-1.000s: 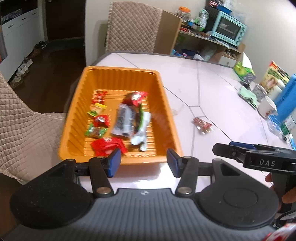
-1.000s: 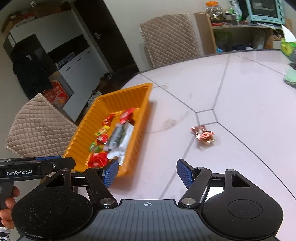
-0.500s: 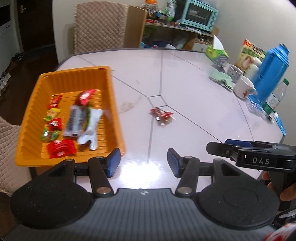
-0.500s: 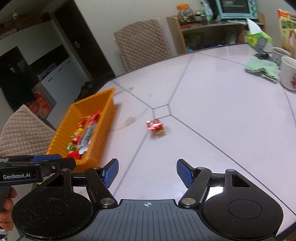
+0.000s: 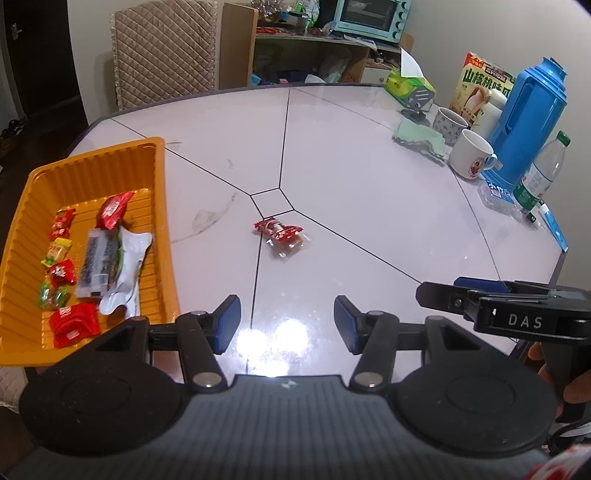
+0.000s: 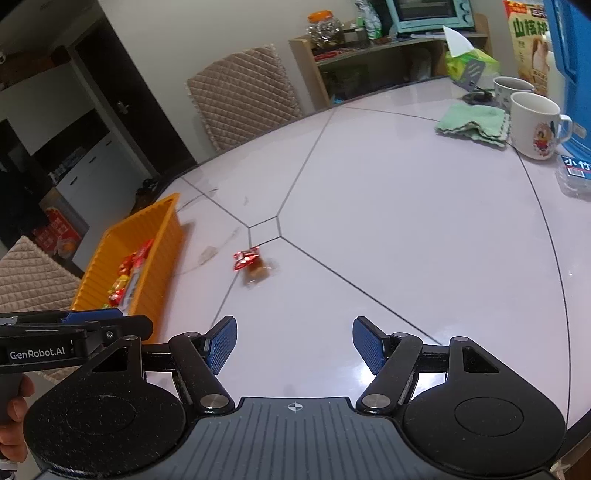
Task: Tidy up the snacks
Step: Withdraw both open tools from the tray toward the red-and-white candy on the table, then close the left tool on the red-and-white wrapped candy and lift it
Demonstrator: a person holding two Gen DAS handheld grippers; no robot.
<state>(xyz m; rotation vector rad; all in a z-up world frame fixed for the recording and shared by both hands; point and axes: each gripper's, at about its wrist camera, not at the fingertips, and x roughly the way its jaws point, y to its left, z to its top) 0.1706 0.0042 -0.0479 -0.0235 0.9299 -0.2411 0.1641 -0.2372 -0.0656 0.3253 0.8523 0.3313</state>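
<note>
A round white table (image 5: 369, 177) with dark seams fills the foreground, glaring under overhead light. Behind it stand a quilted beige chair (image 5: 164, 50) and a wooden shelf (image 5: 314, 55) carrying a teal toaster oven (image 5: 371, 16) — against a plain pale wall (image 6: 184, 40). Left, a dark doorway (image 6: 110, 96) and white cabinets (image 6: 83, 170).

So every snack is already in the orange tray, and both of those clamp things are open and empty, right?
Not quite. One red-wrapped snack is not in the orange tray; it lies out on the white table, as the left wrist view shows. The left gripper and right gripper are indeed open and empty.
</note>
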